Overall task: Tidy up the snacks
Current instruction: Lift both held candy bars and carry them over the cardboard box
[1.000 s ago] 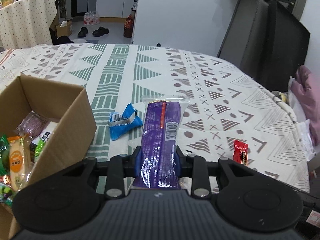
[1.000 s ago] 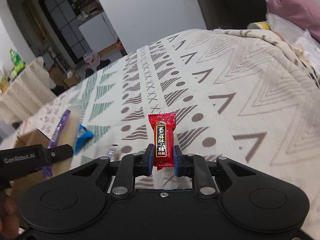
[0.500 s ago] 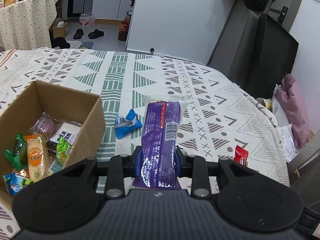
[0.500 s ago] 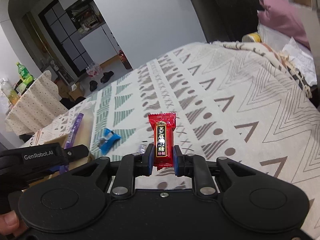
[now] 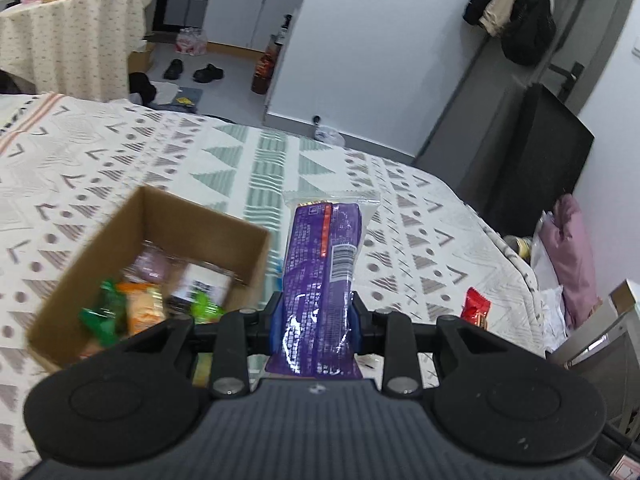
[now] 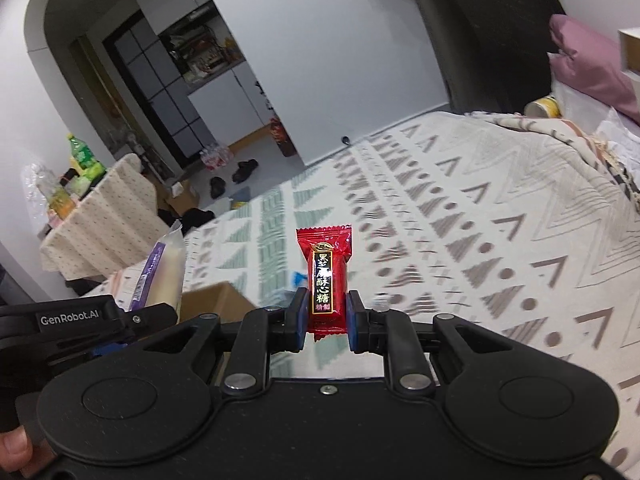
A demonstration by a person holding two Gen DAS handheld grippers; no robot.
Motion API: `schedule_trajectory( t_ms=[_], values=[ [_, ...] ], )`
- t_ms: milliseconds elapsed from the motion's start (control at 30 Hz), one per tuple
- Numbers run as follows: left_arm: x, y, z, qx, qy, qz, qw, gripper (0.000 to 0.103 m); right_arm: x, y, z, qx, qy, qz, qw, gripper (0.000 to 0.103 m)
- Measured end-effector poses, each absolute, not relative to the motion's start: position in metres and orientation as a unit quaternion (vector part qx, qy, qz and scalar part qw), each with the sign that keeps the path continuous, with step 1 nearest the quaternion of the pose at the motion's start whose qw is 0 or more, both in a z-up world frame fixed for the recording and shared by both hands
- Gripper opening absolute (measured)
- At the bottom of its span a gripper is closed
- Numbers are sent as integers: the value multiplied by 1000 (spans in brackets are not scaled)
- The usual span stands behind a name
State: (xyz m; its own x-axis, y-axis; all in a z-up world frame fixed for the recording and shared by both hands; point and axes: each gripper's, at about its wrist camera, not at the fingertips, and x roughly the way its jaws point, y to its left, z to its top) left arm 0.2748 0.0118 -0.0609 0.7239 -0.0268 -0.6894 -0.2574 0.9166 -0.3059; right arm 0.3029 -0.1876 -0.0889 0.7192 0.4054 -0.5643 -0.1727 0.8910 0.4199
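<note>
My left gripper (image 5: pixel 316 320) is shut on a long purple snack pack (image 5: pixel 322 276), which stands up between the blue pads. Below and to its left sits an open cardboard box (image 5: pixel 168 216) with several snack packets inside. My right gripper (image 6: pixel 326 316) is shut on a small red candy (image 6: pixel 328 276) with gold lettering, held upright above the bed. The same red candy (image 5: pixel 476 308) shows low at the right of the left wrist view. In the right wrist view the purple snack pack (image 6: pixel 162 276) and a corner of the box (image 6: pixel 216 300) appear at the left.
A bed with a cover patterned in triangles (image 5: pixel 120 168) carries the box. A sliver of a blue packet (image 6: pixel 298 278) peeks out beside the candy. A pink pillow (image 5: pixel 568 260) and a black chair (image 5: pixel 540 152) stand at the right. A cloth-covered table (image 5: pixel 68 36) with bottles stands at the far left.
Both grippers have risen from the bed with their snacks still held. In the left wrist view the box has slid toward the middle, and the blue packet is now hidden behind the purple pack.
</note>
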Motion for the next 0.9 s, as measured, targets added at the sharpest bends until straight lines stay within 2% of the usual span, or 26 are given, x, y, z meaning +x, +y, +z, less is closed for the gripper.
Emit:
schedule_trajectory(
  t_ms=[467, 900],
  values=[
    [250, 91, -26, -203, 363, 104, 904, 31, 292, -124, -69, 167, 336, 197, 906, 19],
    [256, 131, -39, -203, 391, 115, 890, 31, 298, -79, -74, 158, 354, 221, 895, 19]
  ],
)
